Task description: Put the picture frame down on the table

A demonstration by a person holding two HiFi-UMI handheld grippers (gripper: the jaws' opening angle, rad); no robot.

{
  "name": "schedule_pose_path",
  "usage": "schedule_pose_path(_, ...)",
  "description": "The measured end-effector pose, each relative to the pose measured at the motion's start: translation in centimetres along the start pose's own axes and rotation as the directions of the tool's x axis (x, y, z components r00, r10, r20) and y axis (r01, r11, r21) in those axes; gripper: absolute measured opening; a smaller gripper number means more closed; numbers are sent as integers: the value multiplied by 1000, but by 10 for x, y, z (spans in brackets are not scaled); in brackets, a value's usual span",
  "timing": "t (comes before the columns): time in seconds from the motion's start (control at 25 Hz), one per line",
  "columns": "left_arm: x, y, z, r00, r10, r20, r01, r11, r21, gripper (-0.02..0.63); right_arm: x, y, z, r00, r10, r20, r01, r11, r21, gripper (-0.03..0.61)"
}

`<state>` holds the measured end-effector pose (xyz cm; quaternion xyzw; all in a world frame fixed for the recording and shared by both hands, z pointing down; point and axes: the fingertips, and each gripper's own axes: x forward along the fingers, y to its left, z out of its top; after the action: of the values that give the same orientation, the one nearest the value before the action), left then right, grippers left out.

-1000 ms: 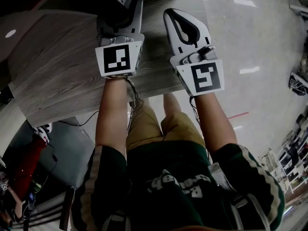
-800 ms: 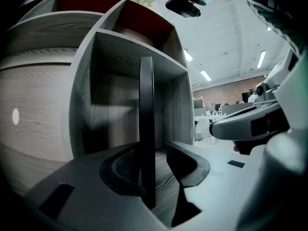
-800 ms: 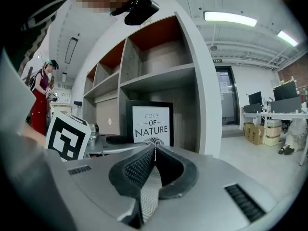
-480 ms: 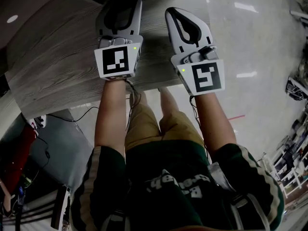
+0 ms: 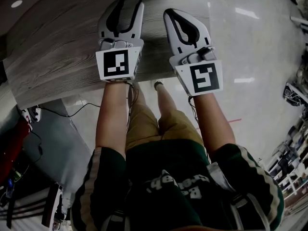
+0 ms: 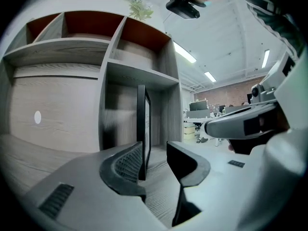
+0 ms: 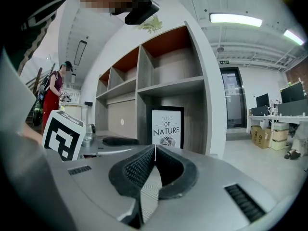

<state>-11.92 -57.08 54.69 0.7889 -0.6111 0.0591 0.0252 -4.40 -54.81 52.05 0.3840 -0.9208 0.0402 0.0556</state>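
The black picture frame point(image 7: 167, 128), printed "LOVE OF NATURE", stands upright on the grey wooden table point(image 5: 57, 47) inside a low shelf compartment. In the left gripper view the picture frame point(image 6: 142, 129) shows edge-on just ahead of the jaws, with its foot hidden behind the left jaw. My left gripper point(image 5: 129, 4) is open; its jaws have just been opening and nothing sits between its pads. The left gripper point(image 6: 154, 150) points at the frame but stands apart from it. My right gripper point(image 5: 169, 12) is shut on nothing, and the right gripper point(image 7: 155, 148) faces the frame's front.
A grey shelf unit point(image 7: 168, 61) with several compartments rises at the table's back, with a small plant point(image 7: 149, 23) on top. The table's near edge runs under my wrists. Polished floor point(image 5: 250, 42) lies right. A person in red point(image 7: 54, 100) stands far left.
Both grippers have drawn back from the shelf toward the table's near edge. The frame's corner has slipped out of the head view's top. The left jaws stand wider apart.
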Motion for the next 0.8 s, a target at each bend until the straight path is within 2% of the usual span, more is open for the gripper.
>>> schedule_pose_path(0.08,-2,-10,-2,1000,4,13,-4,1000,-9,166,-7,-3,-8,1000,8,5,-8,1000,2,35)
schedule_pose_path(0.2,-6,-28,-8,1000,13,12,-14,1000,26,162,-22,-9,-18,1000,13,19,-13,1000,7,35)
schedule_pose_path(0.32,-14,-34,-3,998,52,19,-53,998,46,59,-32,-9,-17,1000,15,26,-15,1000,5,35)
schedule_pose_path(0.4,-22,-31,2,997,68,26,-69,997,30,21,-33,-5,-14,999,17,30,-17,1000,6,35)
schedule_pose_path(0.48,-31,-27,7,997,68,29,-68,998,15,18,-32,2,-12,999,19,27,-19,1000,8,35)
schedule_pose_path(0.8,-69,-25,29,998,51,22,-51,998,32,18,-44,28,6,1000,-3,18,3,1000,-15,35)
